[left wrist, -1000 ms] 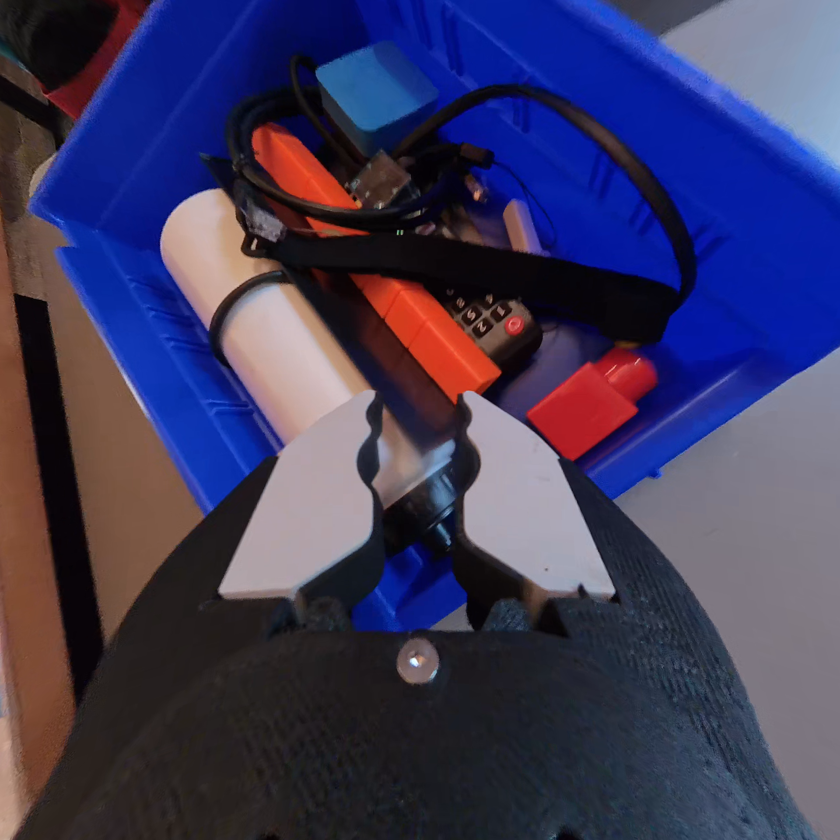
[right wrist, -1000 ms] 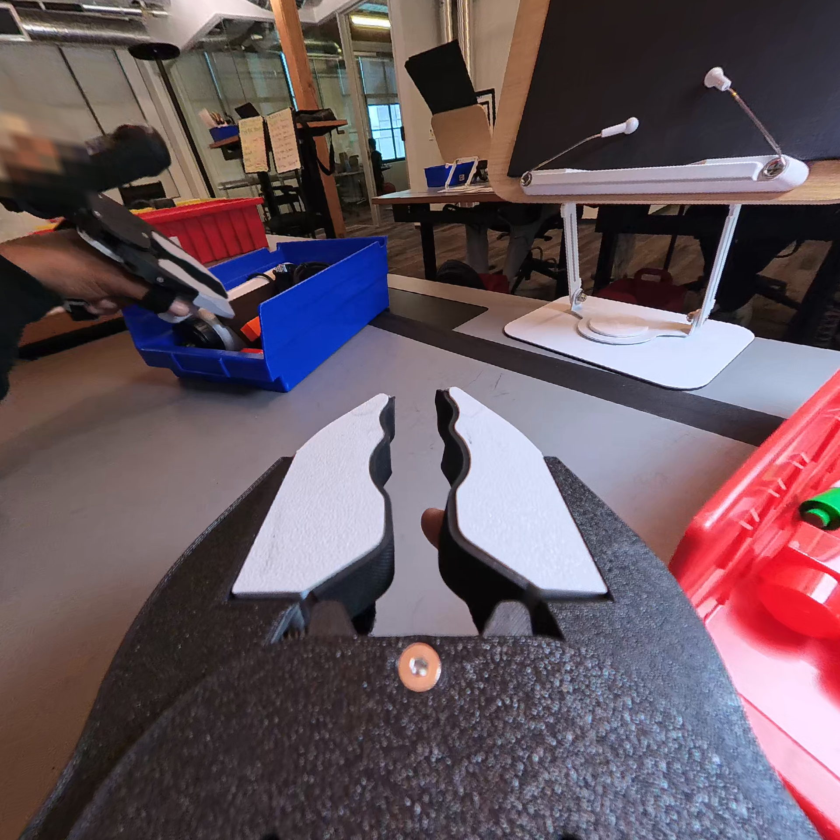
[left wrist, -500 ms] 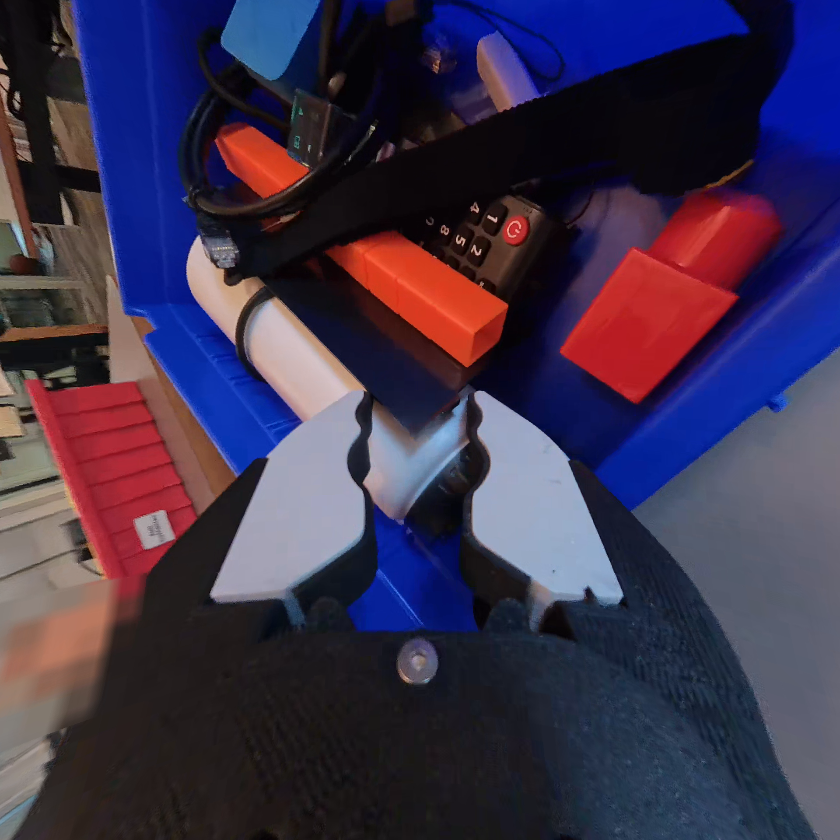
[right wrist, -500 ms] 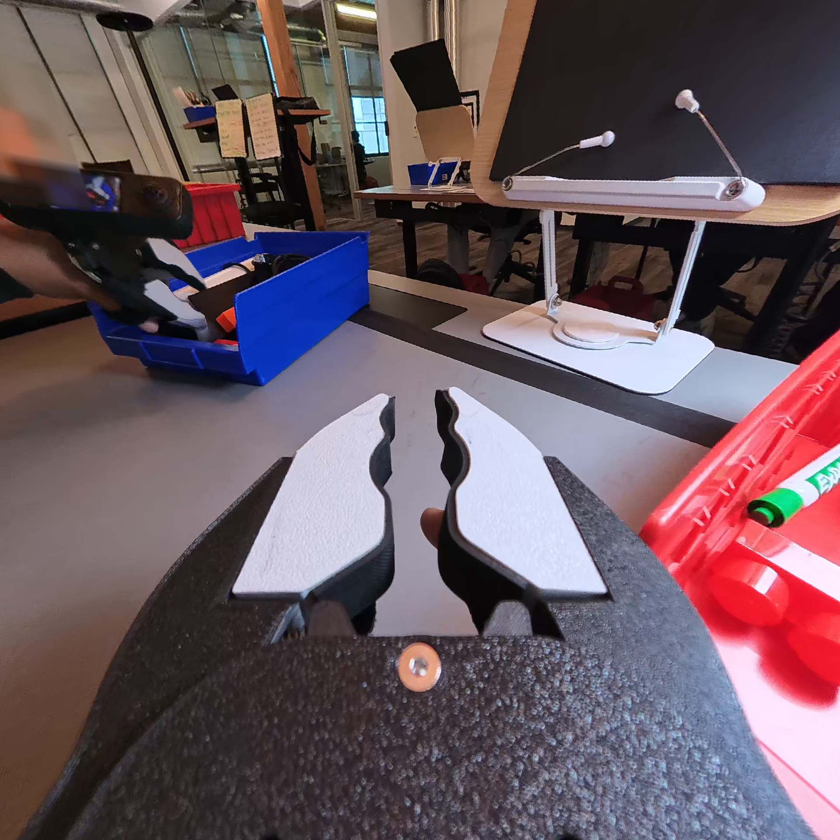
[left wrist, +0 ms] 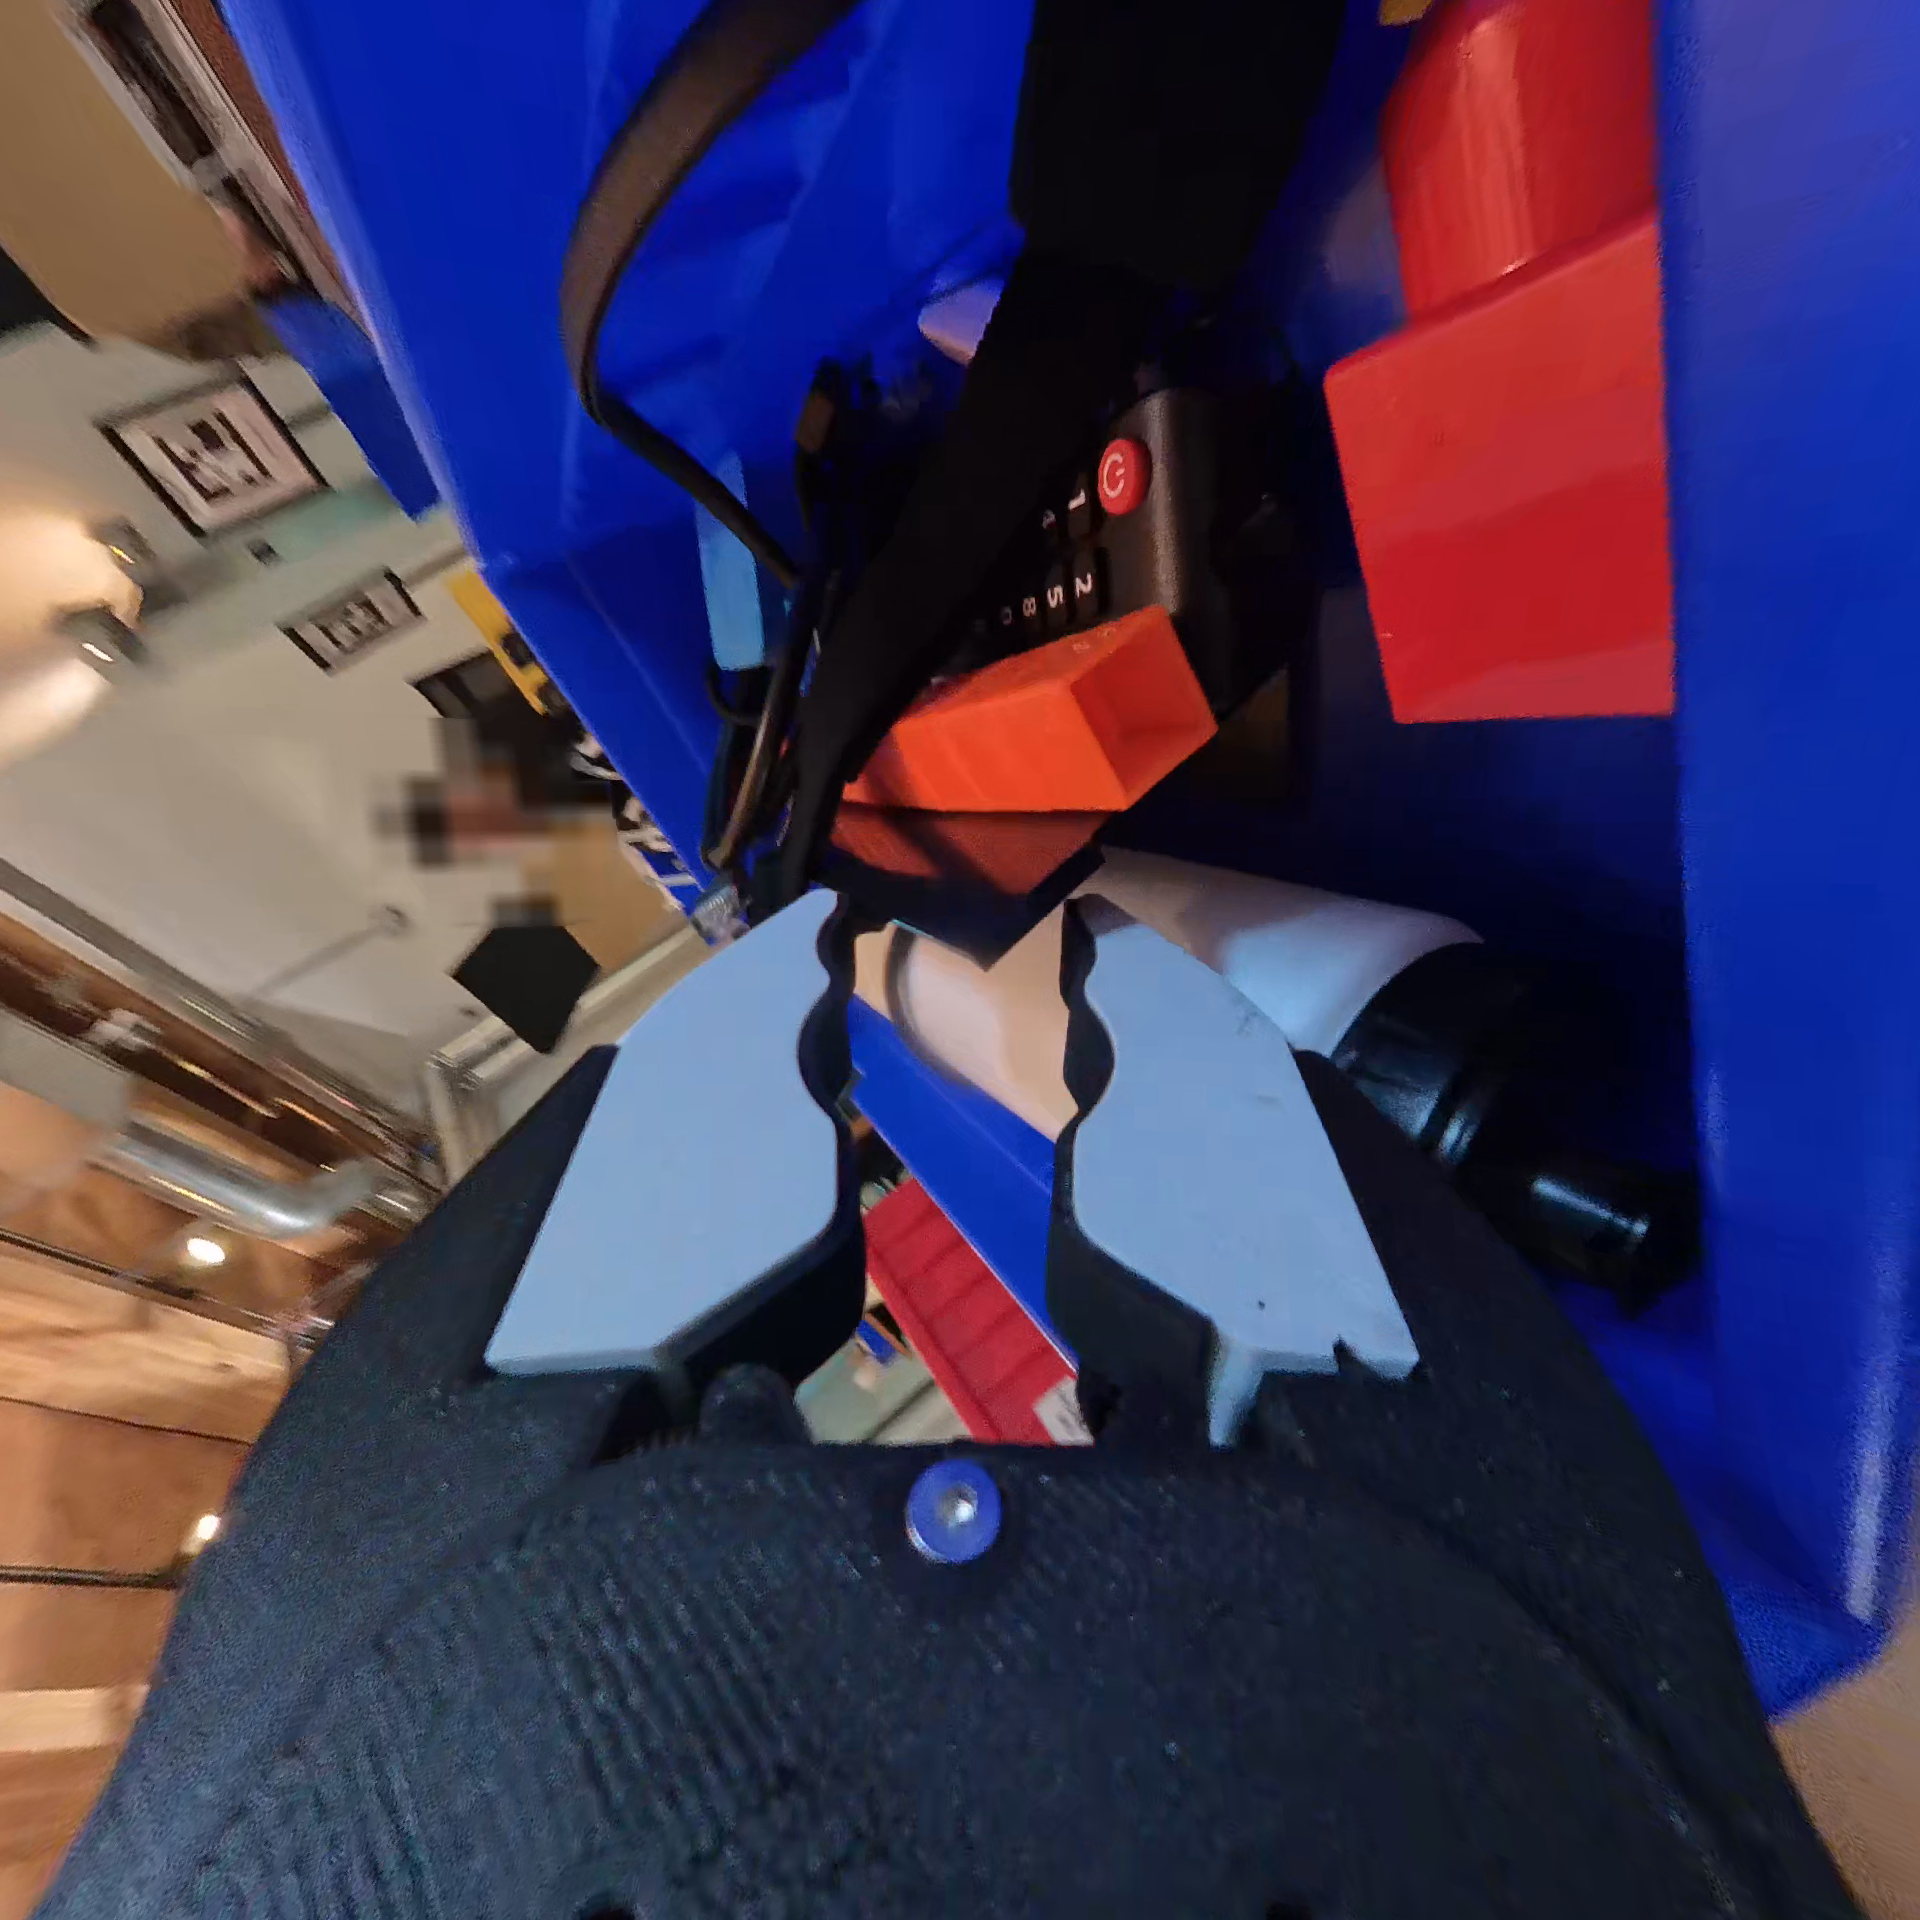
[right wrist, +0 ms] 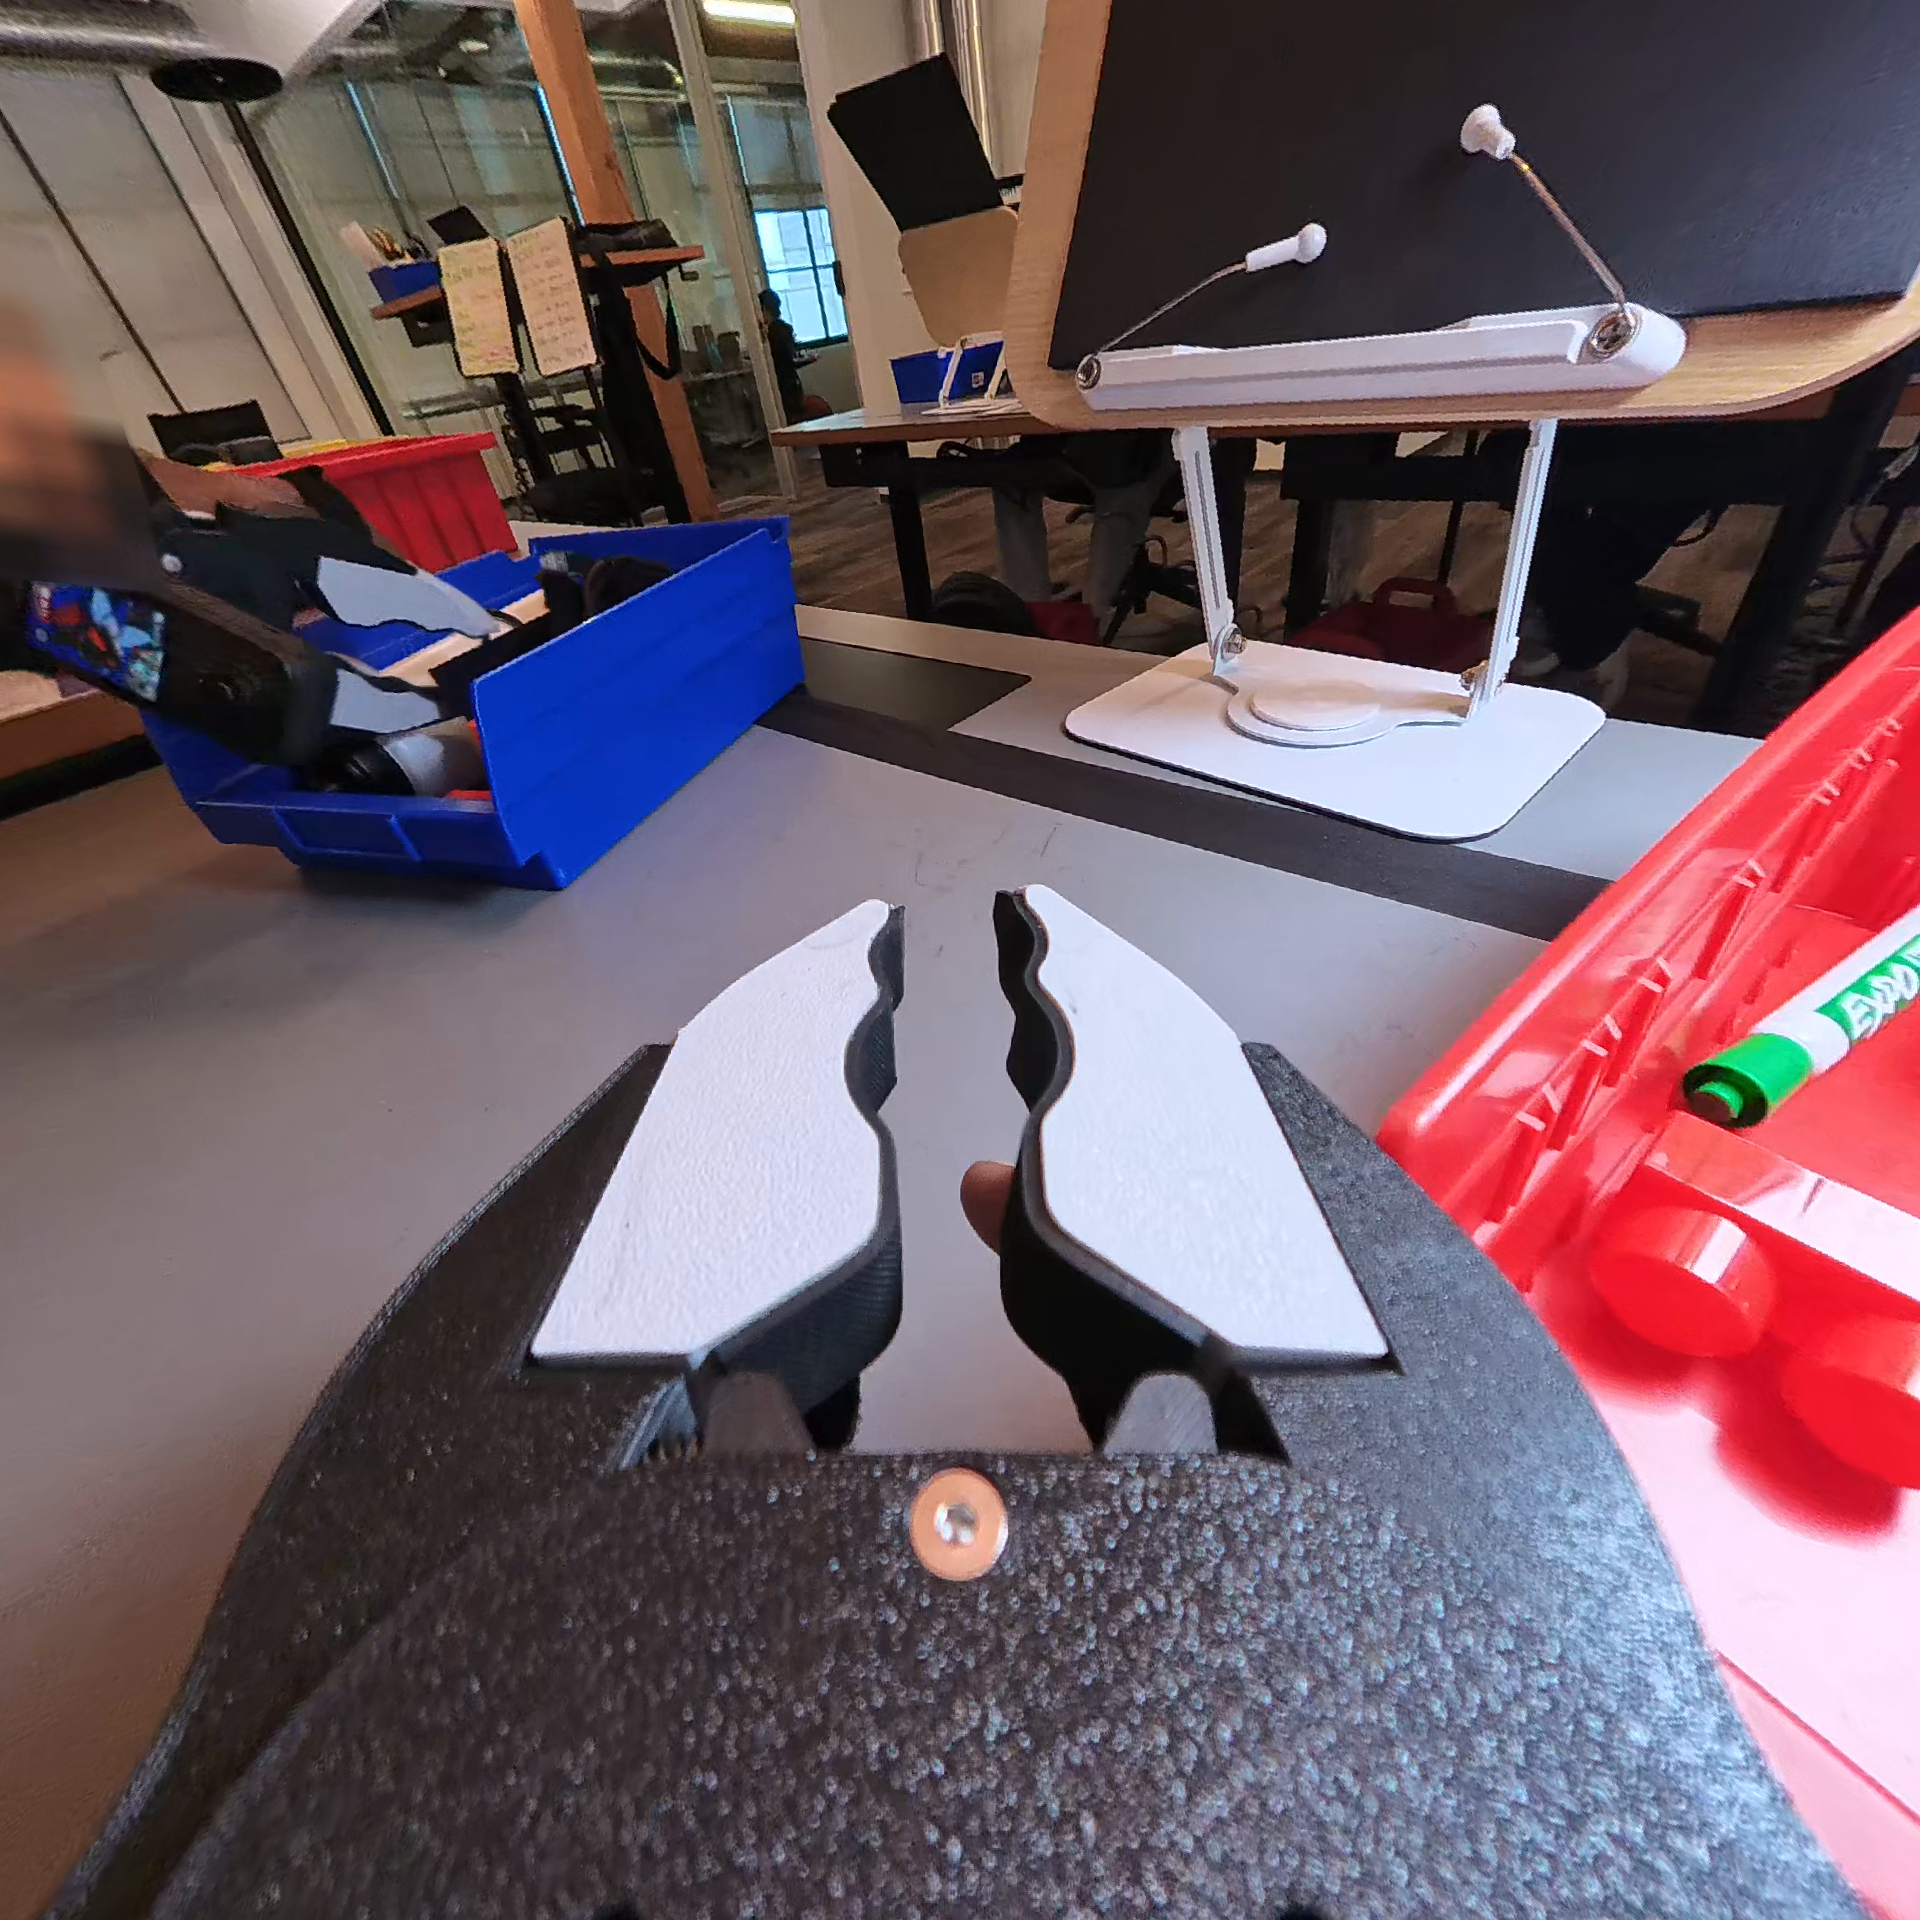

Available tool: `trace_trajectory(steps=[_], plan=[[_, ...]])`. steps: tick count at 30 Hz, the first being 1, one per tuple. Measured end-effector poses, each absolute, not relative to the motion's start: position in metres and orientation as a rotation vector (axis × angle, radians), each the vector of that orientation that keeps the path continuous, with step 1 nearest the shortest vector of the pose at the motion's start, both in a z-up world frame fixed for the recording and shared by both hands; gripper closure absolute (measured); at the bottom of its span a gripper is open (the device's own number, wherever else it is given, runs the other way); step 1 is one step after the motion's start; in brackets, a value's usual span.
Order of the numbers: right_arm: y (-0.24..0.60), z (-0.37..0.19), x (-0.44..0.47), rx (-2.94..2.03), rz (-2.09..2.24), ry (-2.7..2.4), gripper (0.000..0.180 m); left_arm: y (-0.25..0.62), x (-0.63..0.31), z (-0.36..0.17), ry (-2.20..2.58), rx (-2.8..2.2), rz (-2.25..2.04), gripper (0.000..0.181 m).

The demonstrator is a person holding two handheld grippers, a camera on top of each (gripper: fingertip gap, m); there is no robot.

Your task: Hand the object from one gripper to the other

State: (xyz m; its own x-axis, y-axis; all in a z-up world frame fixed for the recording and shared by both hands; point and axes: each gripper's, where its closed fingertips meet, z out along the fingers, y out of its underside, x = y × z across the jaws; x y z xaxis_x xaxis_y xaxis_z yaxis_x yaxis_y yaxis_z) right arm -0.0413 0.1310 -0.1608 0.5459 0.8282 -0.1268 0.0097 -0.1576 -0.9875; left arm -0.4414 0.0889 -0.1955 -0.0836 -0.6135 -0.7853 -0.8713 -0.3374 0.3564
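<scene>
Blue bin (left wrist: 1766,935) walls frame the left gripper (left wrist: 951,935), rolled sideways, jaws parted over the white cylinder (left wrist: 1278,925) at the bin's near edge; contact unclear. Right gripper (right wrist: 945,914) hovers level over the grey worktop (right wrist: 312,1039), narrowly parted, empty.

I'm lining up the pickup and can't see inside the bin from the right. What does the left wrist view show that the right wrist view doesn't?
Left wrist view only: a black remote, an orange block and a white tube in the bin.

Right wrist view only: the open right gripper, a red tray with a green marker.

Both: the blue bin and the open left gripper.
</scene>
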Motion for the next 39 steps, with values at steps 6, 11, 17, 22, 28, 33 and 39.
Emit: trace_trajectory(steps=[6,11,17,22,28,33,39], plan=[[0.131,-0.163,-0.042,-1.581,0.848,-0.742,0.162,0.099,-0.435,-0.190,1.812,-1.640,1.437,0.161],[0.130,-0.164,-0.043,-1.585,0.853,-0.750,0.162,0.094,-0.428,-0.186,1.896,-1.553,1.377,0.181],[0.128,-0.164,-0.044,-1.585,0.864,-0.759,0.162,0.088,-0.426,-0.188,1.931,-1.502,1.395,0.181],[0.128,-0.165,-0.044,-1.589,0.860,-0.766,0.162,0.092,-0.426,-0.196,1.983,-1.518,1.392,0.152],[0.130,-0.169,-0.043,-1.602,0.863,-0.768,0.163,0.088,-0.431,-0.211,2.152,-1.579,1.329,0.171],[0.131,-0.166,-0.040,-1.597,0.875,-0.761,0.163,0.066,-0.432,-0.190,2.179,-1.622,1.273,0.177],[0.131,-0.165,-0.042,-1.614,0.941,-0.730,0.163,0.028,-0.400,-0.134,2.111,-1.727,1.132,0.179]])
